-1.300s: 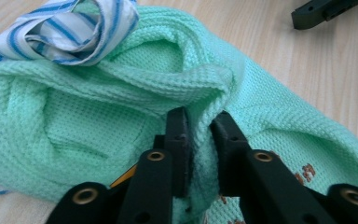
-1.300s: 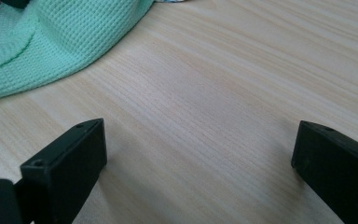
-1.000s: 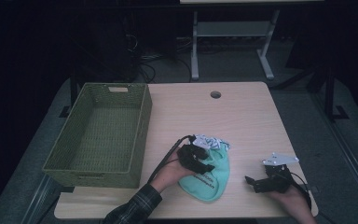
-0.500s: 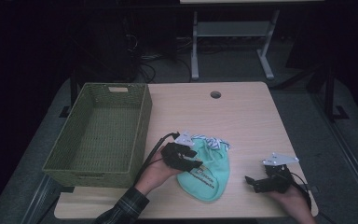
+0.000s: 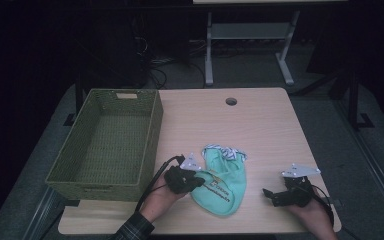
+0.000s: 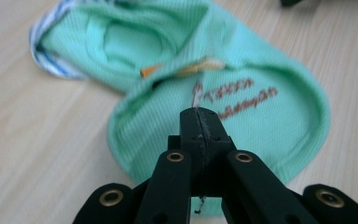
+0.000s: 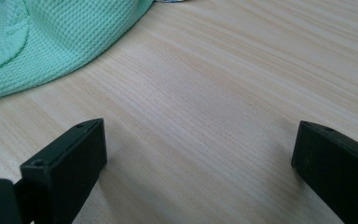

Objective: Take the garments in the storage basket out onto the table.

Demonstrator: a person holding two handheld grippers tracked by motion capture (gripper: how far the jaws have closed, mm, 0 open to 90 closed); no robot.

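Garment (image 5: 223,180), green, flat on table (image 5: 260,125); left gripper (image 6: 199,116) jaws closed above it, nothing clamped; right gripper (image 5: 270,195) spread, idle. Grasp pending; basket (image 5: 105,145) likely destination.

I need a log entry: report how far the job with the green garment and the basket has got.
Done: nothing looks put away; the wicker basket holds nothing. In hand: the left tongs are shut, their tips over the green garment, which lies flat on the table; whether they pinch fabric is unclear. The right tongs rest open beside it. Left, probably: lifting it into the basket.
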